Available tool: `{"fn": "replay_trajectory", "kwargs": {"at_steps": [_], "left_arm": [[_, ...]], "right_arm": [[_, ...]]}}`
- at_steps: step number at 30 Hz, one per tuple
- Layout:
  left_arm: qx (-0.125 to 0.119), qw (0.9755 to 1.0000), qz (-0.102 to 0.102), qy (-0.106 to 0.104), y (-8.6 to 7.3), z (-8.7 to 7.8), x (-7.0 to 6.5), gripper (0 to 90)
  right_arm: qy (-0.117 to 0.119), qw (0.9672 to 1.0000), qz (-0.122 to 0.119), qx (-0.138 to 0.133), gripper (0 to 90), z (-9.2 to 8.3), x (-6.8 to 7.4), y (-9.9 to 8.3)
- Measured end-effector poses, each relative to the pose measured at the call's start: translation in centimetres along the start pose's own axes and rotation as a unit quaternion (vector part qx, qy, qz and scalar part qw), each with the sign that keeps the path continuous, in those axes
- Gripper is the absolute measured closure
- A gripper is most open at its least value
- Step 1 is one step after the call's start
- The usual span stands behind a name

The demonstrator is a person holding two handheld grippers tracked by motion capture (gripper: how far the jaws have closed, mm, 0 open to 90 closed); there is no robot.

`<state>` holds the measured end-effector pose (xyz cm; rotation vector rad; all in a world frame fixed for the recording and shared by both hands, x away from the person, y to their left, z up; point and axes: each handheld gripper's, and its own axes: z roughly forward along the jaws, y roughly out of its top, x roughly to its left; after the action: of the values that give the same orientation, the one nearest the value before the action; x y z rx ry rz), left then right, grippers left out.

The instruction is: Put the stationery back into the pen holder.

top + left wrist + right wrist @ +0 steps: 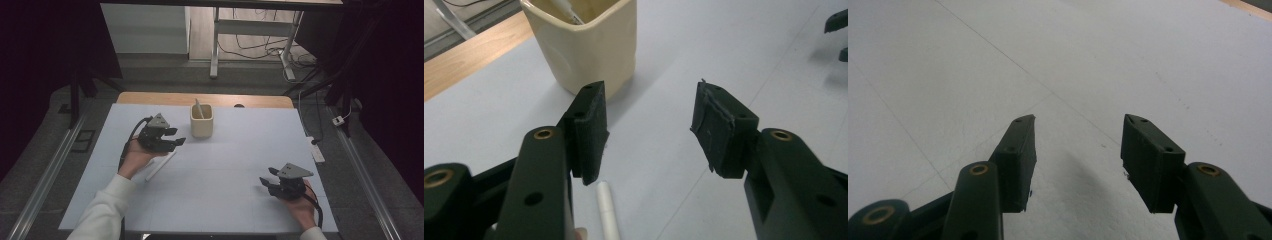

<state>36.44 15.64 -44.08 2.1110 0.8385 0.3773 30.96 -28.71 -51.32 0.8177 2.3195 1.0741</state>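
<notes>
A cream square cup [202, 121] stands at the back middle of the white mat [225, 165], with a white stick [198, 108] leaning inside it. The left gripper [176, 136] hovers just left of the cup, open, nothing between its pads. In the left gripper view the cup [584, 42] is close ahead of the open left gripper [649, 125]. A white pen [160, 166] lies on the mat below that hand; its end [608, 210] shows under the jaws. The right gripper [266, 177] rests low at the front right, open and empty; in its own view the right gripper [1078, 150] faces bare mat.
The wooden table edge [205, 99] runs behind the mat. Beyond it stands a white desk frame [250, 35] with cables on the floor. Metal rails [47, 175] flank the table. The other gripper's jaws [839, 35] show at the far right of the left gripper view.
</notes>
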Motion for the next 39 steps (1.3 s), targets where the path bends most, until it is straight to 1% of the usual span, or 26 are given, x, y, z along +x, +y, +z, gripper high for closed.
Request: {"fn": "replay_trajectory", "kwargs": {"at_steps": [3, 10, 17, 22, 25, 29, 35, 39], "left_arm": [[-0.001, 1.0, 0.0, 0.003, -0.4, -0.1, -0.1, 47.4], [-0.002, 1.0, -0.008, 0.001, -1.1, -0.1, 0.1, 47.3], [-0.003, 0.9999, -0.012, 0.001, -1.5, -0.2, 0.2, 47.3], [-0.004, 0.9998, -0.017, -0.003, -1.8, -0.2, 0.2, 47.3], [-0.005, 0.9999, -0.016, -0.004, -1.8, -0.2, 0.2, 47.3], [-0.007, 1.0, -0.003, -0.002, -1.8, -0.2, -0.1, 47.3], [-0.003, 1.0, 0.002, -0.005, -1.8, 0.0, -0.2, 47.2], [0.001, 1.0, 0.002, -0.007, -1.9, 0.3, -0.2, 47.0]], "right_arm": [[-0.001, 1.0, -0.001, 0.0, 47.7, 0.0, 0.0, 0.0], [0.001, 1.0, 0.001, 0.005, 47.7, 0.1, 0.1, 0.0], [0.0, 1.0, -0.004, 0.008, 47.7, 0.2, 0.1, 0.0], [0.0, 1.0, -0.005, 0.008, 47.8, 0.2, 0.1, -0.1], [0.0, 0.9999, -0.008, 0.011, 47.8, 0.2, 0.2, 0.0], [0.0, 0.9999, -0.012, 0.012, 47.8, 0.3, 0.3, -0.1], [0.0, 0.9998, -0.013, 0.016, 47.7, 0.4, 0.3, -0.1], [-0.001, 0.9995, -0.021, 0.022, 47.7, 0.5, 0.4, -0.1]]}}
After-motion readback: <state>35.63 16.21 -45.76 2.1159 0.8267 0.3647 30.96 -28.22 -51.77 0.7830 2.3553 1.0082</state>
